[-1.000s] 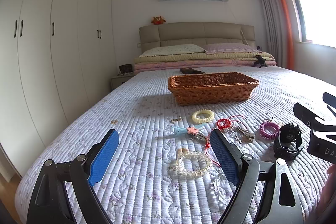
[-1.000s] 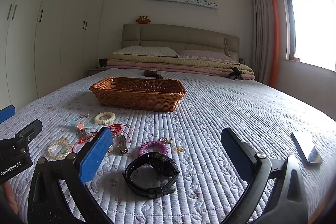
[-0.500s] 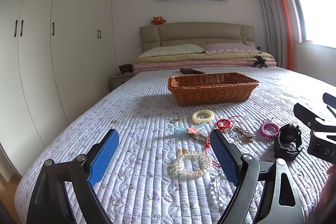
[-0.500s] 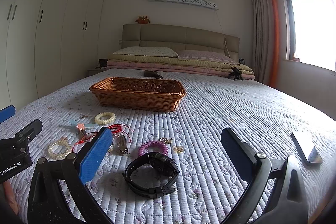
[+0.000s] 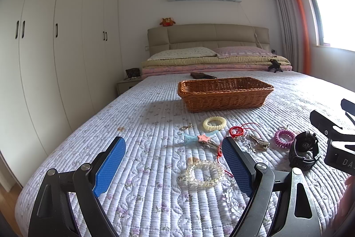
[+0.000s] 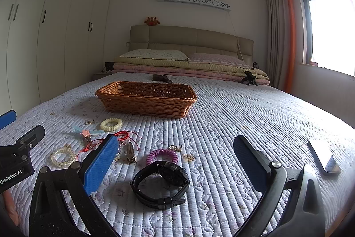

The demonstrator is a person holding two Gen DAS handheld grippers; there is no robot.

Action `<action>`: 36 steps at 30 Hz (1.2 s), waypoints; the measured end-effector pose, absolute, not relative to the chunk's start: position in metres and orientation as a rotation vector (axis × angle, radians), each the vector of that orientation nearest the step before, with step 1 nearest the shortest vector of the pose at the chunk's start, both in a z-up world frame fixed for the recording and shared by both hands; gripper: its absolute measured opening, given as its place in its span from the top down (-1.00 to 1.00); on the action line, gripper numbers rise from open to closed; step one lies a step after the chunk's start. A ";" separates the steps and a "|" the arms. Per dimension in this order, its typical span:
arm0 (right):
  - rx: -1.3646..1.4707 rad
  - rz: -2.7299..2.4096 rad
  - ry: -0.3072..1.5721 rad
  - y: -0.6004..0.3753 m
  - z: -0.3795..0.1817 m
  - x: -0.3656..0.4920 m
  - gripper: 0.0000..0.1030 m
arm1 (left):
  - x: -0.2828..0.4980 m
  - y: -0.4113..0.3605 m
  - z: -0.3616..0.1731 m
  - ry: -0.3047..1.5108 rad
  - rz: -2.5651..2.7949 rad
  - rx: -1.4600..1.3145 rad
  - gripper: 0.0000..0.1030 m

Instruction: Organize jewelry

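- Change since a second ago: none; nothing has shifted.
- Left gripper (image 5: 173,161): wide open, empty, clear bead bracelet (image 5: 200,173) just ahead between its fingers.
- Right gripper (image 6: 175,161): wide open, empty, black watch (image 6: 162,184) just ahead.
- Wicker basket (image 5: 224,93) beyond both; sorting apparently not begun.

- Wicker basket (image 5: 225,93) — warm orange-brown weave.
- Quilt (image 5: 144,117) under both tools: pale lilac-white, ribbed stitching, small purple flower print.
- Left gripper (image 5: 173,161): black frame, blue dimpled pads (image 5: 109,167).
- Watch (image 6: 162,181) just ahead of the right gripper (image 6: 177,166) — all black.
- Coil hair tie (image 6: 162,156) beyond it: purple.
- Coil ring (image 5: 214,123): cream.
- Cord (image 5: 238,131): red.
- Star clip (image 5: 203,138): pink on light blue.
- Bead bracelet (image 5: 200,173): clear.
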State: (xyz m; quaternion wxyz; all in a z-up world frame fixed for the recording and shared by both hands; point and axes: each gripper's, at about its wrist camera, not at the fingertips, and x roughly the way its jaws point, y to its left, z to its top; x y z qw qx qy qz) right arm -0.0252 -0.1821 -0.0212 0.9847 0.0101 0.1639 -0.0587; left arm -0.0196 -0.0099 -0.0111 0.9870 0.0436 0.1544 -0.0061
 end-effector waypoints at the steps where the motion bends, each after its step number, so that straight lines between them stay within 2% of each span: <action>1: 0.021 -0.120 0.330 -0.182 -0.022 -0.025 -1.00 | -0.020 -0.010 -0.011 0.307 -0.013 0.085 -0.73; 10: 0.039 -0.119 0.343 -0.187 -0.022 -0.025 -1.00 | -0.017 -0.003 -0.011 0.332 -0.035 0.057 -0.73; 20: 0.074 -0.148 0.515 -0.214 -0.048 -0.033 -0.99 | -0.012 0.029 -0.011 0.525 -0.145 -0.021 -0.73; 22: 0.071 -0.135 0.544 -0.219 -0.051 -0.032 -0.76 | -0.002 0.030 -0.014 0.574 -0.162 -0.034 -0.72; 24: 0.083 -0.117 0.574 -0.223 -0.052 -0.028 -0.72 | 0.005 0.029 -0.018 0.596 -0.168 -0.042 -0.67; 26: 0.102 -0.092 0.593 -0.225 -0.052 -0.025 -0.63 | 0.011 0.026 -0.022 0.624 -0.186 -0.041 -0.49; 27: 0.102 -0.087 0.609 -0.224 -0.052 -0.021 -0.53 | 0.016 0.023 -0.025 0.647 -0.200 -0.042 -0.43; 29: 0.093 -0.071 0.659 -0.220 -0.054 -0.010 -0.24 | 0.024 0.019 -0.030 0.686 -0.216 -0.046 -0.41; 30: 0.093 -0.067 0.685 -0.219 -0.055 -0.003 -0.06 | 0.028 0.017 -0.033 0.704 -0.229 -0.048 -0.34; 31: 0.096 -0.062 0.711 -0.218 -0.057 0.002 -0.01 | 0.032 0.016 -0.035 0.720 -0.234 -0.048 -0.16; 32: 0.104 -0.047 0.729 -0.218 -0.059 0.006 0.00 | 0.036 0.015 -0.038 0.738 -0.235 -0.048 -0.08; 36: 0.151 -0.010 0.788 -0.221 -0.067 0.019 0.02 | 0.052 0.017 -0.049 0.825 -0.263 -0.085 0.02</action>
